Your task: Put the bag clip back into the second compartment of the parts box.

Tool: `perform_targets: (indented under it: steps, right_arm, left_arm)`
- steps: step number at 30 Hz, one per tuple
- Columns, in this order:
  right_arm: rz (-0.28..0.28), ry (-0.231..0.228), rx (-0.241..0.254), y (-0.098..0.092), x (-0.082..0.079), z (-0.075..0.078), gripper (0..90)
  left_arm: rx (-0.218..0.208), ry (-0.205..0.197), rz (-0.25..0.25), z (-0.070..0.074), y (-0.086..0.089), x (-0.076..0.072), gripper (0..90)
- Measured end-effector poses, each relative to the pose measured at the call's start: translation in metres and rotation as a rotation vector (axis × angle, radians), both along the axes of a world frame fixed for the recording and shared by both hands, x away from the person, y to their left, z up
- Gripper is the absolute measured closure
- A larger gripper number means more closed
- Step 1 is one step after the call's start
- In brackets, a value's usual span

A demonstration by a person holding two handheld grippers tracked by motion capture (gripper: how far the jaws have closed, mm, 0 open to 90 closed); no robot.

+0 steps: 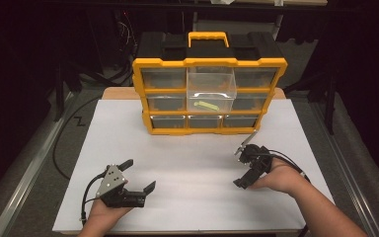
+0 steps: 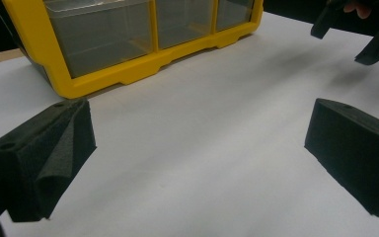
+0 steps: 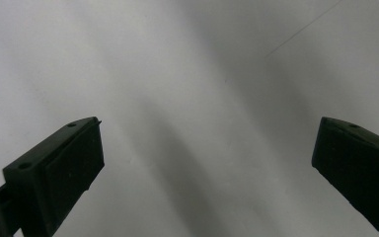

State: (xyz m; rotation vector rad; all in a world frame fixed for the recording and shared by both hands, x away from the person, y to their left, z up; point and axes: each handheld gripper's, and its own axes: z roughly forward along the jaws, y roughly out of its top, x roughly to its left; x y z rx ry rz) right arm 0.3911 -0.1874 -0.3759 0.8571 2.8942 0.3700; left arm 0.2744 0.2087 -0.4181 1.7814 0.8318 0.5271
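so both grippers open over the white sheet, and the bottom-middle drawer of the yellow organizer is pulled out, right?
Not quite: the high view shows the middle drawer of the yellow organizer pulled out, not the bottom one. The left gripper and right gripper are open over the white sheet.

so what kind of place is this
Probably a lab or workshop recording bench: a white tabletop holding a yellow parts organizer with clear drawers, cables on the floor, and dark surroundings.
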Motion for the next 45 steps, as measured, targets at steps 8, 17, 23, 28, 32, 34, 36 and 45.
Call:
perform_targets:
  steps: [8, 17, 23, 28, 32, 34, 36, 45]
  right_arm:
    - [-0.043, -0.059, 0.086, -0.006, -0.003, -0.012, 0.2]
    - [-0.067, -0.192, 0.253, -0.019, -0.017, -0.022, 0.2]
    - [-0.104, -0.243, 0.388, -0.025, -0.025, -0.026, 0.2]
    - [-0.156, -0.332, 0.528, -0.032, -0.037, -0.025, 0.2]
    - [-0.193, -0.397, 0.622, -0.037, -0.047, -0.023, 0.2]
    - [-0.202, -0.431, 0.664, -0.041, -0.051, -0.022, 0.2]
    - [-0.224, -0.465, 0.707, -0.046, -0.057, -0.023, 0.2]
    - [-0.228, -0.505, 0.727, -0.058, -0.072, -0.041, 0.3]
  left_arm:
    - [-0.002, 0.001, 0.002, 0.000, 0.001, 0.000, 0.4]
    - [-0.011, 0.006, 0.015, 0.000, 0.003, 0.002, 0.4]
    - [-0.015, 0.009, 0.024, 0.000, 0.004, 0.002, 0.4]
    - [-0.022, 0.009, 0.037, 0.000, 0.006, 0.003, 0.4]
    - [-0.019, 0.011, 0.040, -0.001, 0.007, 0.003, 0.4]
    - [-0.021, 0.011, 0.042, -0.001, 0.008, 0.004, 0.4]
    - [-0.024, 0.011, 0.046, -0.001, 0.008, 0.004, 0.4]
    - [-0.008, 0.029, 0.063, -0.003, 0.006, 0.006, 0.4]
